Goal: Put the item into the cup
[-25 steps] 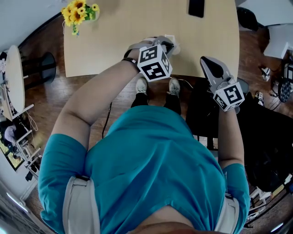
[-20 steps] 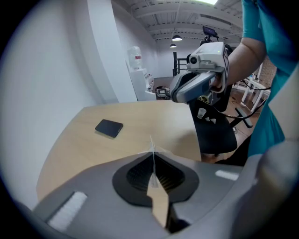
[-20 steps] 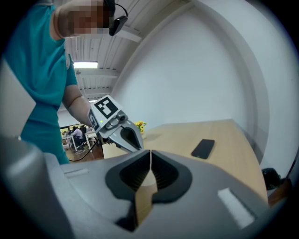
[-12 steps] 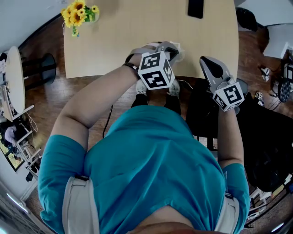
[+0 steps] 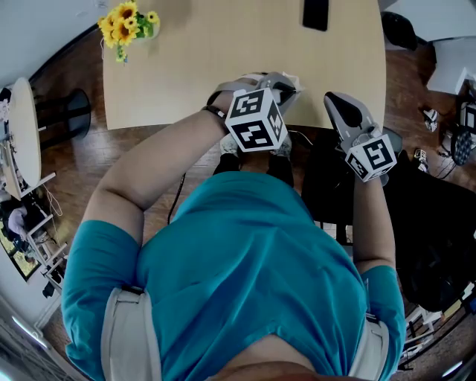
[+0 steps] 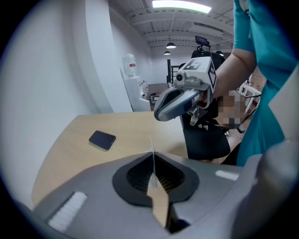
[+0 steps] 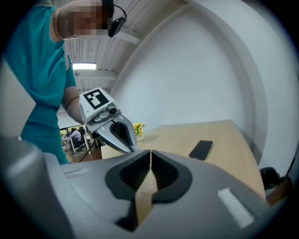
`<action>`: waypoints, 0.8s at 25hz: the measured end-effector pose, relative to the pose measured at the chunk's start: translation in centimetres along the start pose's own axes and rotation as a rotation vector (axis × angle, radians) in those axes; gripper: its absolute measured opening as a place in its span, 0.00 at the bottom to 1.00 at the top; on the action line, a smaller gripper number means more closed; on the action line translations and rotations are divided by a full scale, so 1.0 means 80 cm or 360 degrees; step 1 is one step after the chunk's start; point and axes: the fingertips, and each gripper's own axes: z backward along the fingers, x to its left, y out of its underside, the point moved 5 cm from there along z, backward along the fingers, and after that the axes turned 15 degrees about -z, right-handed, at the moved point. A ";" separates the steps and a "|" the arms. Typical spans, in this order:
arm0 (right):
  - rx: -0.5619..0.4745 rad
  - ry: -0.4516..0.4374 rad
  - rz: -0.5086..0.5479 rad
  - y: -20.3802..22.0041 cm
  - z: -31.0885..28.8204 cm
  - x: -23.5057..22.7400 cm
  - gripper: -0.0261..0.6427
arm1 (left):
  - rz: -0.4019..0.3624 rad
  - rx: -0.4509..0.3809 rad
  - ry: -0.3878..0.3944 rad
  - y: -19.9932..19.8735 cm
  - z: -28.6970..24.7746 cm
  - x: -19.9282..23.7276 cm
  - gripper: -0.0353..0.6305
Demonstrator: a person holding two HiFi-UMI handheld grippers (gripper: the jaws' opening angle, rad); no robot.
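My left gripper (image 5: 286,83) hovers over the near edge of the wooden table (image 5: 193,59), its jaws closed. A thin white item (image 5: 295,77) pokes out at the jaw tips. In the left gripper view it shows edge-on as a pale sliver (image 6: 151,147) rising from the closed seam. My right gripper (image 5: 332,97) hangs just off the table's near right corner, shut with nothing in it (image 7: 150,156). Each gripper shows in the other's view: the right gripper (image 6: 180,100) and the left gripper (image 7: 114,133). No cup appears in any view.
A black phone (image 5: 316,13) lies at the table's far right and a small vase of yellow flowers (image 5: 128,21) at its far left corner. A black office chair (image 6: 205,135) stands below the right gripper, beside the table. A round white table (image 5: 22,126) is at left.
My left gripper has drifted to the right and risen a little, and the white item went with it. The right gripper has stayed put.
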 end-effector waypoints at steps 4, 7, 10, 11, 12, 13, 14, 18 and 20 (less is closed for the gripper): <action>0.0004 0.0002 -0.0005 0.000 0.002 -0.001 0.05 | -0.0032 0.0073 0.0027 0.012 -0.018 -0.008 0.06; 0.0005 0.0006 -0.0006 0.001 0.003 -0.003 0.05 | -0.0042 0.0110 0.0055 0.020 -0.030 -0.015 0.06; 0.0005 0.0010 -0.0008 0.002 0.005 -0.004 0.05 | -0.0061 0.0146 0.0074 0.027 -0.044 -0.021 0.06; 0.0005 0.0010 -0.0009 0.002 0.005 -0.004 0.05 | -0.0064 0.0156 0.0079 0.029 -0.048 -0.022 0.06; 0.0006 0.0008 -0.0009 0.003 0.006 -0.004 0.05 | -0.0066 0.0167 0.0082 0.031 -0.051 -0.022 0.06; 0.0007 0.0008 -0.0010 0.004 0.006 -0.004 0.05 | -0.0065 0.0176 0.0086 0.033 -0.054 -0.023 0.06; 0.0008 0.0008 -0.0010 0.004 0.007 -0.004 0.05 | -0.0062 0.0183 0.0091 0.035 -0.057 -0.023 0.06; 0.0012 0.0010 -0.0011 0.005 0.007 -0.003 0.05 | -0.0020 0.0192 0.0124 0.042 -0.065 -0.023 0.06; 0.0014 0.0010 -0.0010 0.005 0.009 -0.003 0.05 | 0.0003 0.0205 0.0140 0.046 -0.069 -0.023 0.06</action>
